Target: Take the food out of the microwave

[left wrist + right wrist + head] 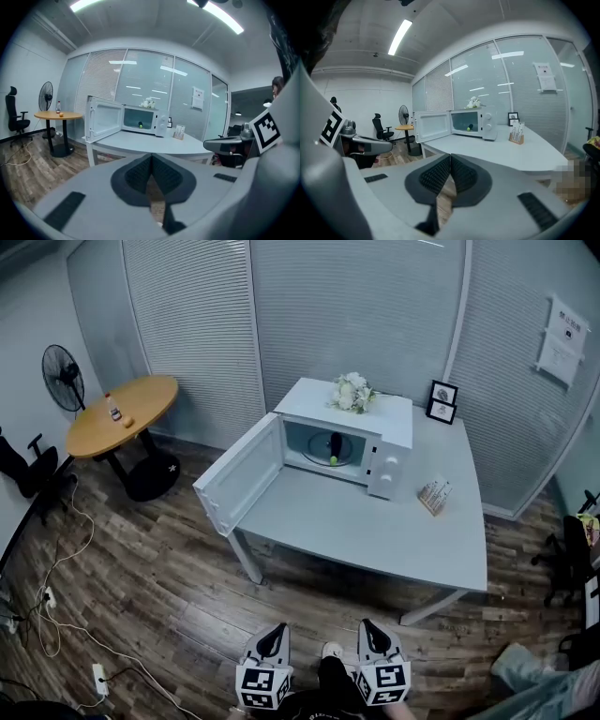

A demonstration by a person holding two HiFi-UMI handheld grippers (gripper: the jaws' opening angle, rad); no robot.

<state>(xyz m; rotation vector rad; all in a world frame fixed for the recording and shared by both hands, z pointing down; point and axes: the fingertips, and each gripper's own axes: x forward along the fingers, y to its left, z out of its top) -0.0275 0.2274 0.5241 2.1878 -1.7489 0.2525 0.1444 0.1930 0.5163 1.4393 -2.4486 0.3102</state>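
Note:
A white microwave [380,442] stands on the pale table [375,531] with its door [239,474] swung wide open to the left. Inside sits a small green food item [333,460] beside a dark object [335,442]; the green item [140,124] [468,127] also shows in both gripper views. My left gripper [275,638] and right gripper [371,634] hang at the bottom of the head view, well short of the table. Each is shut, pads touching, with nothing held.
White flowers [352,392] lie on top of the microwave. Photo frames [442,400] and a small card holder [434,495] stand on the table. A round wooden table [122,413], a fan [62,376], office chairs and floor cables [56,596] are on the left.

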